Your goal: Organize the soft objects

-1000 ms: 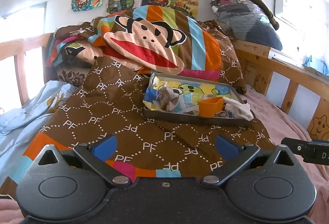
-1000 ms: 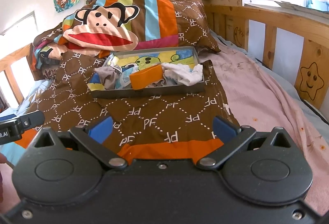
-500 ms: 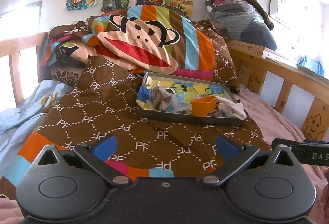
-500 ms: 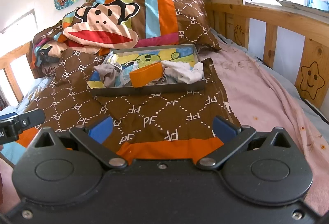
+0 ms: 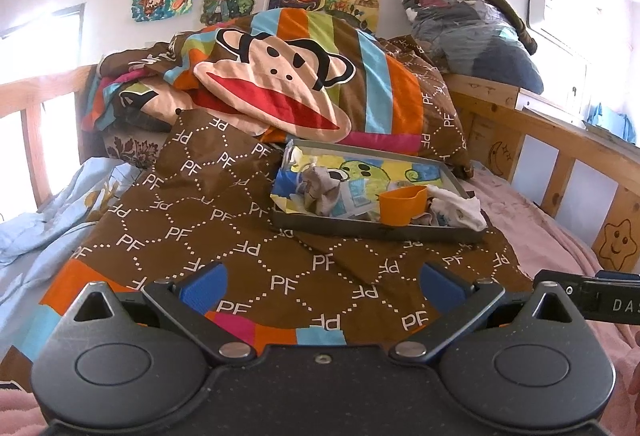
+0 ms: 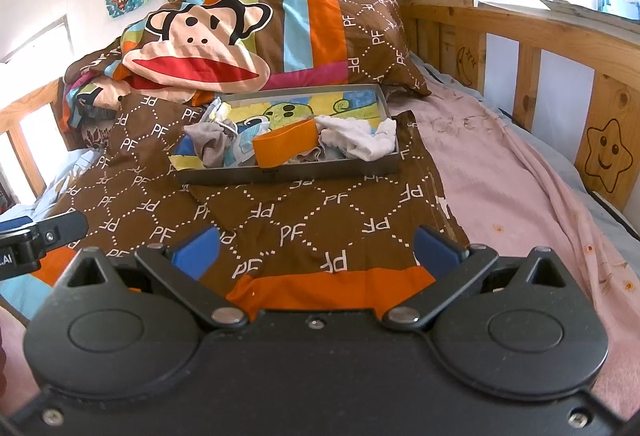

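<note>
The left gripper (image 5: 322, 282) is being held with its blue-padded jaws spread wide and nothing between them, low over the brown patterned duvet (image 5: 224, 220); the right gripper (image 6: 316, 246) is being held the same way, jaws apart and empty, just beside it. Ahead of both, well apart from the pads, a grey tray (image 6: 288, 172) is resting on the duvet, and the soft objects are lying loose inside it: a grey crumpled cloth (image 6: 210, 142) toward the left end, a white cloth (image 6: 360, 140) bunched at the right end, and an orange band (image 6: 286, 148) between them. Whether these pieces are being gathered in or are waiting to be sorted cannot be judged. For any pick, one piece is best approached from above with the jaws kept wide, and a raised fold is pinched so the neighbours are not dragged. Compared with a second ago, the tray is being seen slightly farther off in both views, suggesting both grippers are being drawn back a little.
</note>
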The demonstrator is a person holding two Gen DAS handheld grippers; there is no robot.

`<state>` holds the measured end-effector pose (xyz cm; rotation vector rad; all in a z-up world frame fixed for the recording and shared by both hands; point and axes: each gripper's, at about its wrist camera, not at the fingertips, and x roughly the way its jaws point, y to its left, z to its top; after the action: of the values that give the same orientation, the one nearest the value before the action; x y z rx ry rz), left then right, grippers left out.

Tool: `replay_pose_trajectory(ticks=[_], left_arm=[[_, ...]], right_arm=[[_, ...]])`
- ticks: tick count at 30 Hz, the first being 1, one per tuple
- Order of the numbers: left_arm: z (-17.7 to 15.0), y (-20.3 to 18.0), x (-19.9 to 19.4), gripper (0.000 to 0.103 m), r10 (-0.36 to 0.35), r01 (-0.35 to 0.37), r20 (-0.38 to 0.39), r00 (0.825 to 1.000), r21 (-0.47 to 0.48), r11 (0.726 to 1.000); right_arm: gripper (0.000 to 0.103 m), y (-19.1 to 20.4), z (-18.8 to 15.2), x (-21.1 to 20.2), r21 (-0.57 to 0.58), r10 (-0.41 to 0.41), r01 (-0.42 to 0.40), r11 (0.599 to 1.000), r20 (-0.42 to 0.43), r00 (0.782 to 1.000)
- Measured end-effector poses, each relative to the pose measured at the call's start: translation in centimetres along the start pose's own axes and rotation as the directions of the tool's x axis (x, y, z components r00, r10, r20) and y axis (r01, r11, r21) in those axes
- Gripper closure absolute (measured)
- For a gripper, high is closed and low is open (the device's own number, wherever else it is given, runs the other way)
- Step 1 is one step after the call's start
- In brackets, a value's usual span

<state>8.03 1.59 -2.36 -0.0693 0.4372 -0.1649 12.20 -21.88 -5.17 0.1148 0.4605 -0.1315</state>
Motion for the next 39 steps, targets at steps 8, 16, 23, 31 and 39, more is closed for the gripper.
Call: replay_pose_trajectory(ticks=[8,16,23,31,39], left_arm=[[-0.02,-0.08,0.01,0.001,0.002,-0.002,0.001,1.0,0.004,1.0],[-0.04,-0.24,0.02,0.001,0.003,-0.003,0.0,1.0,0.006,1.0],[-0.02,-0.19,0.02,0.001,0.002,-0.002,0.0,1.0,0.007,1.0],[-0.08,-0.29,0.03,0.001,0.004,-0.004,-0.001,1.0,0.008,1.0],[-0.07,-0.3,0.03,0.001,0.004,-0.004,-0.001,1.0,0.009,1.0]], right_arm=[[0.0,0.03,0.01,0.01,0.0,0.0,0.0,1.0,0.0,1.0],[0.0,0.05,0.02,0.02,0.0,0.0,0.0,1.0,0.0,1.0],[0.0,0.05,0.02,-0.02,0.0,-0.001,0.001,1.0,-0.001,1.0],[0.0,0.07,0.03,0.0,0.0,-0.001,0.001,1.0,-0.001,1.0],[0.0,0.08,0.03,-0.05,0.001,-0.001,0.001,1.0,-0.001,1.0]])
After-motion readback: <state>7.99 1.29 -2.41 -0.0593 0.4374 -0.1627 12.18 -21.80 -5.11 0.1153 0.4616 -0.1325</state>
